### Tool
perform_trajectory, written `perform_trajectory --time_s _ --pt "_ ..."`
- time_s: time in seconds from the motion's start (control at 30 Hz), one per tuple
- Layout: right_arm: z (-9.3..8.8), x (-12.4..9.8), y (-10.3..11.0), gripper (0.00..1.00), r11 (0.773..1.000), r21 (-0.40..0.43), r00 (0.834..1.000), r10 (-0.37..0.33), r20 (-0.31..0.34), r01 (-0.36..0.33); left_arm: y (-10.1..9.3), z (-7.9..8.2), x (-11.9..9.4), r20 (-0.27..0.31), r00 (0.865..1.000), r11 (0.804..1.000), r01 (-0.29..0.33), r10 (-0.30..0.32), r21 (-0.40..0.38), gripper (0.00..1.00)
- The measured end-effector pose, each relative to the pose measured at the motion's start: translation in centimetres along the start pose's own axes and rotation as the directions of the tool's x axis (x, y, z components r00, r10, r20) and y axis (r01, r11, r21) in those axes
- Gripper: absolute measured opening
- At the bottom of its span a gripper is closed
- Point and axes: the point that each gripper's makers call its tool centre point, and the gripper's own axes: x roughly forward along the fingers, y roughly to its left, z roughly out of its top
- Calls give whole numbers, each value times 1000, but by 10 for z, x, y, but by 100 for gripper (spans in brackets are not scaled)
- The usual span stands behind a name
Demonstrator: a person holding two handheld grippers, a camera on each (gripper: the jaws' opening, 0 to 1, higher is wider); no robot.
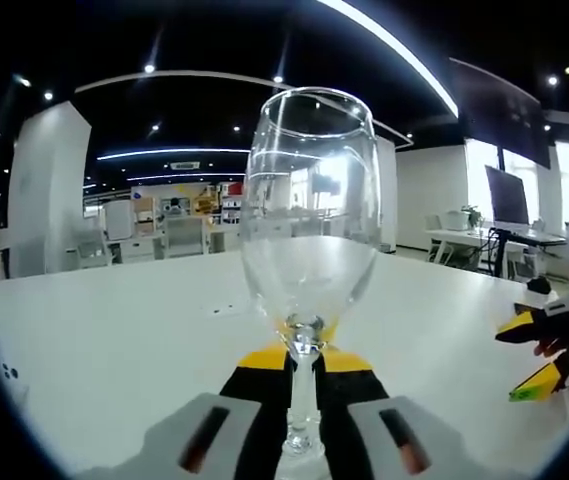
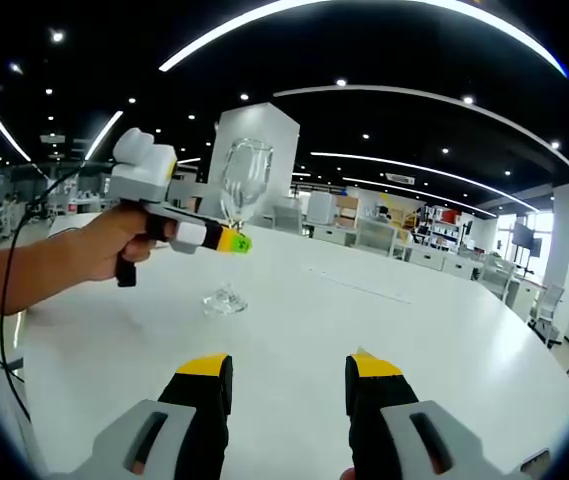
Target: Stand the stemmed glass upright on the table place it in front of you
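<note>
Left gripper view first: nearest to me, my left gripper (image 1: 304, 405) has its two yellow-tipped jaws pressed against the thin stem of the stemmed glass (image 1: 309, 240), one on each side, so it is clamped on the glass. The glass stands upright, its clear bowl rising above the jaws and its stem running down between them; the foot is cut off by the lower edge, so from here I cannot tell whether it touches the white table (image 1: 114, 340). Off to the side, near the table's edge, my right gripper (image 1: 554, 345) comes in with its yellow and black jaws spread, a green tip on the lower one.

In the right gripper view, my right gripper (image 2: 289, 385) rises from the bottom with its jaws parted and nothing between them, over the bare white table (image 2: 444, 340). Farther out, my hand (image 2: 114, 245) holds the left gripper (image 2: 226, 240), which grips the stemmed glass (image 2: 236, 215) at the stem. The glass is upright with its round foot resting on the tabletop, well apart from my right jaws. A black cable (image 2: 9, 270) trails from the left gripper past my forearm. Beyond the table are desks, chairs and a white pillar under ceiling light strips.
</note>
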Motion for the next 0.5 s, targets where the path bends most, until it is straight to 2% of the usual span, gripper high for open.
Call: perform_trajectory --time_s 0.5 --pt "3 -1 -3 48 1000 15 1000 -16 15 16 6 2 5 10 1000 1000 -9 9 -2 10"
